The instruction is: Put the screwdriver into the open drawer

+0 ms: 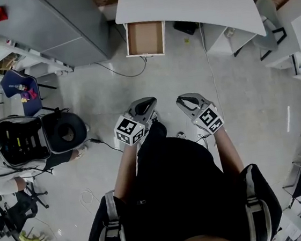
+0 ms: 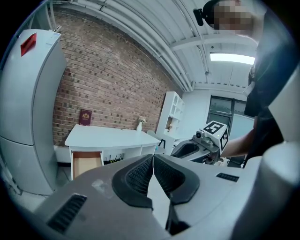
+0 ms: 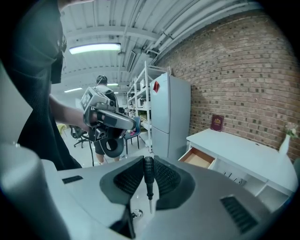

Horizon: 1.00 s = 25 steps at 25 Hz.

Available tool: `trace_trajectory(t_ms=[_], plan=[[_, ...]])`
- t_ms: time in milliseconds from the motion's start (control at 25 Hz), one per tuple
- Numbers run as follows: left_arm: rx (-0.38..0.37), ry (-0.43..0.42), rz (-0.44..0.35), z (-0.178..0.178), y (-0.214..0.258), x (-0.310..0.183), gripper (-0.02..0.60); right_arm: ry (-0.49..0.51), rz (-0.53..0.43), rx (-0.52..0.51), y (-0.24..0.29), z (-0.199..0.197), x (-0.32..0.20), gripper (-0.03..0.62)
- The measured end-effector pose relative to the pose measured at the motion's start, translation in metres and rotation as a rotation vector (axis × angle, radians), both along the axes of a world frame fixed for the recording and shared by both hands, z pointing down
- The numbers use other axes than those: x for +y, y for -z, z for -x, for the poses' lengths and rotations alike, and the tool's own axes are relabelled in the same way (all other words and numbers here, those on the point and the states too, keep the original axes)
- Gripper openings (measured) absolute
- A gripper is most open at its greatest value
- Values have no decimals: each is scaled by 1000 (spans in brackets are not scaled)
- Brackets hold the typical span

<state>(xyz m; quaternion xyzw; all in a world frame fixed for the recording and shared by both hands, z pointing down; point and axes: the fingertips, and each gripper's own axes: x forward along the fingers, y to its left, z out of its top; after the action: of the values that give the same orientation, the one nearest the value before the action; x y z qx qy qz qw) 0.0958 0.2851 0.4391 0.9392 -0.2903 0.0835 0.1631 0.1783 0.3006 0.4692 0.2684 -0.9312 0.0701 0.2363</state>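
Grey floor (image 1: pixel 188 75) fills the head view, and the white desk (image 1: pixel 191 2) with its open drawer (image 1: pixel 144 38) stands well ahead of me. Left gripper view: my left gripper (image 2: pixel 153 157) has its jaws pressed together on nothing. Right gripper view: my right gripper (image 3: pixel 148 160) pinches the screwdriver (image 3: pixel 148 182), with the black handle at the tips.

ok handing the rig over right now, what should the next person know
Right gripper: jaws shut on the screwdriver, gripping its black handle.
Left gripper: jaws together, nothing between them.
Drawer: open under the white desk, across the floor ahead, and it looks empty.
Done: the screwdriver is gripped.
Left: carry it to the drawer and release it inside.
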Motion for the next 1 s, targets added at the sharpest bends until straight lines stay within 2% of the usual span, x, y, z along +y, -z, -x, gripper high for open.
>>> trace_trajectory(t_ms=[600,1000], plan=[[21,-86,-18,40,2,-100,17,-29,17,68,-8,48,-81,120],[26,-81,-21,83,-3,-134,17,-35,6,92,-13,81,-118,120]])
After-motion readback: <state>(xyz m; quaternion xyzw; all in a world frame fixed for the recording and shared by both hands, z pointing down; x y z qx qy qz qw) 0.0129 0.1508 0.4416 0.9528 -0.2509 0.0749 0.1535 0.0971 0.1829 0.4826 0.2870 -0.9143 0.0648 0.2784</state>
